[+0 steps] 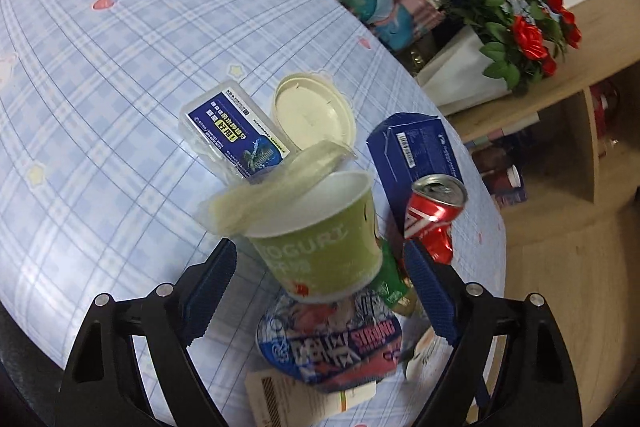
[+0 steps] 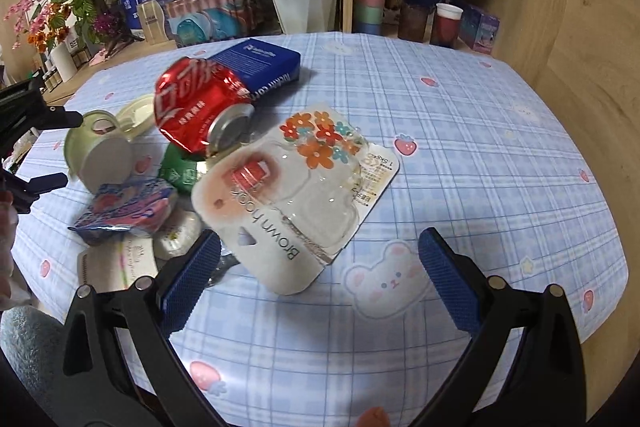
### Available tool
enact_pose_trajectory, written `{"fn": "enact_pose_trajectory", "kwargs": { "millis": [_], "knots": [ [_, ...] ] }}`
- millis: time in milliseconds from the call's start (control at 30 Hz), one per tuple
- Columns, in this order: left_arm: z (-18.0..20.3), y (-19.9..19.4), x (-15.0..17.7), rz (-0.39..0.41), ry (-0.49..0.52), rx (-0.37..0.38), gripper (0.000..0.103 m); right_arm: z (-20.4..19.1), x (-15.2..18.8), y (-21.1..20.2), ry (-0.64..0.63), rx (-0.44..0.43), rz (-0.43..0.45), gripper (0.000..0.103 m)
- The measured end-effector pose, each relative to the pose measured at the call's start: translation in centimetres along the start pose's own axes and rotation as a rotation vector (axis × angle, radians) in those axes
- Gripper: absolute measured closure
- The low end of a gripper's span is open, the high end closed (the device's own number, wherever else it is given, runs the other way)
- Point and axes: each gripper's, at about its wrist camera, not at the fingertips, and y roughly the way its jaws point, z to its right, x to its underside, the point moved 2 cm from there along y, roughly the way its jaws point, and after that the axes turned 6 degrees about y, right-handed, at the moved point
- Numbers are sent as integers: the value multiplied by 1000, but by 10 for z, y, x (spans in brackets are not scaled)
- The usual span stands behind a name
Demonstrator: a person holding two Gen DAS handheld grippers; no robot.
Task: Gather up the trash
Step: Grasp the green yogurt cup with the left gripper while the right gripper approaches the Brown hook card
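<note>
A: Yogurt cup (image 1: 320, 235), green paper wall, film lid (image 1: 276, 183) peeled back and hanging off the rim. It lies between the fingers of the left gripper (image 1: 320, 287), in the trash pile on the blue plaid tablecloth (image 1: 120, 87).

B: Held?

A: No. Jaws spread, pads (image 1: 210, 287) either side with gaps showing. The right-wrist view shows the cup (image 2: 100, 151) tipped over, base toward that camera.

B: Handling estimate?

A: Probably light and empty (white inside, no contents seen). The thin wall should crush under a hard squeeze. Best taken across the mid-wall, below the rim, clear of the floppy film.

B: Neighbours?

A: Crushed red cola can (image 2: 196, 107) leaning on a blue box (image 2: 260, 61). Dented, so likely stiff at the creases and slick elsewhere. A blue foil lid (image 1: 332, 347) lies under the cup's base, with a green wrapper (image 2: 180, 171) beside it. Both are limp, so pinch an edge.

B: Right gripper (image 2: 320, 279)?

A: Open, holding nothing. It hovers near a blister-pack card (image 2: 296, 195) printed with flowers. The card is flat and springy, so I'd lift it by a raised corner.
</note>
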Motion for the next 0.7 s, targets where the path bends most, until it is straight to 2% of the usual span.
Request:
{"fn": "enact_pose_trajectory", "kwargs": {
  "millis": [200,333,367,400,433,467,700],
  "knots": [
    [-9,23,-2,-27,-82,-1,18,6,5,9,7,0,-23,6],
    [-16,32,-3,-40,-143,42,16,7,9,12,2,-2,-34,6],
    [-18,33,-4,-42,-153,49,16,6,9,13,0,-3,-36,6],
    [-18,34,-4,-42,-150,75,25,7,10,14,-1,-3,-39,6],
    [-15,33,-4,-49,-130,92,27,7,11,14,-3,-3,-42,6],
    [-12,29,-4,-54,-96,69,28,7,11,15,-3,-2,-44,6],
    [16,-5,2,26,115,78,28,7,6,15,17,-12,-41,6]
  ]
}}
